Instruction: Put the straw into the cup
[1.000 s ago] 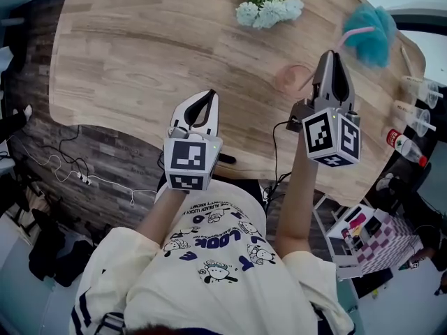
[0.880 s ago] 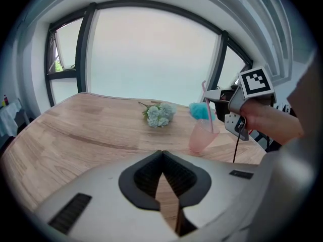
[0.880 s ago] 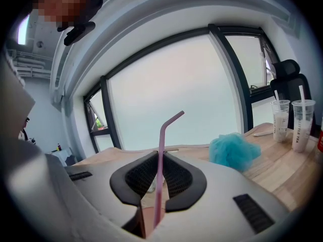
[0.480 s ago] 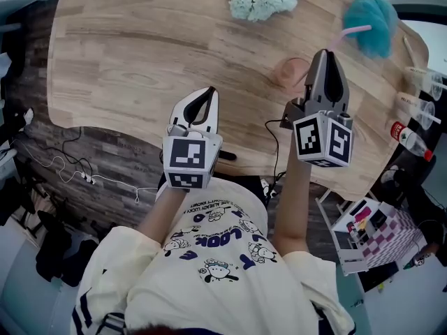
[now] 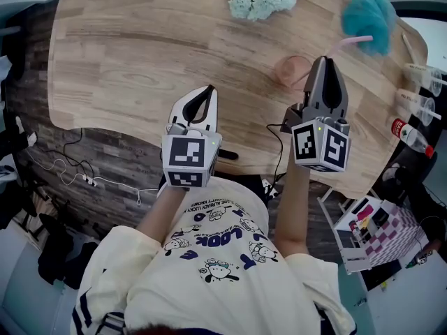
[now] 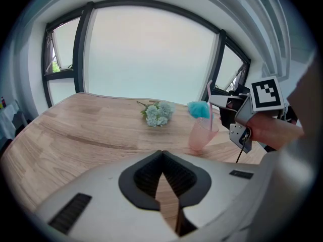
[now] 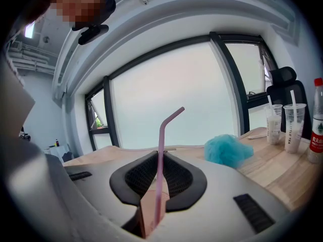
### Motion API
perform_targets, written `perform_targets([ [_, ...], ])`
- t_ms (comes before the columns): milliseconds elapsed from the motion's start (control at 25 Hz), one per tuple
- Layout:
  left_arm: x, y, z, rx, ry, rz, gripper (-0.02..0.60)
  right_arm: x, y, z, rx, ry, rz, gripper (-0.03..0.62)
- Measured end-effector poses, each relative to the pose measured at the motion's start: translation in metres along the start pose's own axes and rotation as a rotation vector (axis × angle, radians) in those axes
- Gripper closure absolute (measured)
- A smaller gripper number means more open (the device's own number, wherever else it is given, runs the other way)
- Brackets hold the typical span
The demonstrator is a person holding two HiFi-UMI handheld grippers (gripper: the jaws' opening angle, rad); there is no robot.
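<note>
The cream short-sleeved shirt (image 5: 209,257) bears navy cartoon dogs and lettering. The grey left gripper (image 5: 207,93) and right gripper (image 5: 325,63) each carry 1 black-and-white marker cube (image 5: 190,160).

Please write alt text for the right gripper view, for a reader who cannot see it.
A pink bendy straw stands upright, clamped between the shut jaws of the right tool, its bent top pointing right. Behind, a teal fluffy ball lies on the wooden table, with two plastic cups and a bottle at the far right.
</note>
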State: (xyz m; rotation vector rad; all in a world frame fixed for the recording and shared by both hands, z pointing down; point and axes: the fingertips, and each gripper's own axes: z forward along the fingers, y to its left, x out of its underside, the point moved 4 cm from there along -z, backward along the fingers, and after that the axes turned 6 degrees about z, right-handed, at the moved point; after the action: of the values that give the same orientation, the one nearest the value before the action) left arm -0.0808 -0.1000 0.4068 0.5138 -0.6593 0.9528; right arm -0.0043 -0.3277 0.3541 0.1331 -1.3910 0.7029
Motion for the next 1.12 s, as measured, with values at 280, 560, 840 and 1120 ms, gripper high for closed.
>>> perform_targets([
  [280,0.001,0.001,-0.001,0.009,0.000,0.002,0.554,0.010,0.005,-0.009,0.002,0.012,-0.045,0.565],
  [560,0.005,0.002,-0.003,0.013,0.005,0.000,0.554,0.023,0.006,-0.014,0.029,0.065,-0.100,0.563],
  [840,0.008,0.002,-0.004,0.015,0.003,0.003,0.554,0.031,0.008,-0.020,0.051,0.104,-0.123,0.508],
  [1120,0.006,0.001,-0.008,0.022,-0.009,0.007,0.554,0.027,0.014,-0.027,0.048,0.092,-0.122,0.507],
])
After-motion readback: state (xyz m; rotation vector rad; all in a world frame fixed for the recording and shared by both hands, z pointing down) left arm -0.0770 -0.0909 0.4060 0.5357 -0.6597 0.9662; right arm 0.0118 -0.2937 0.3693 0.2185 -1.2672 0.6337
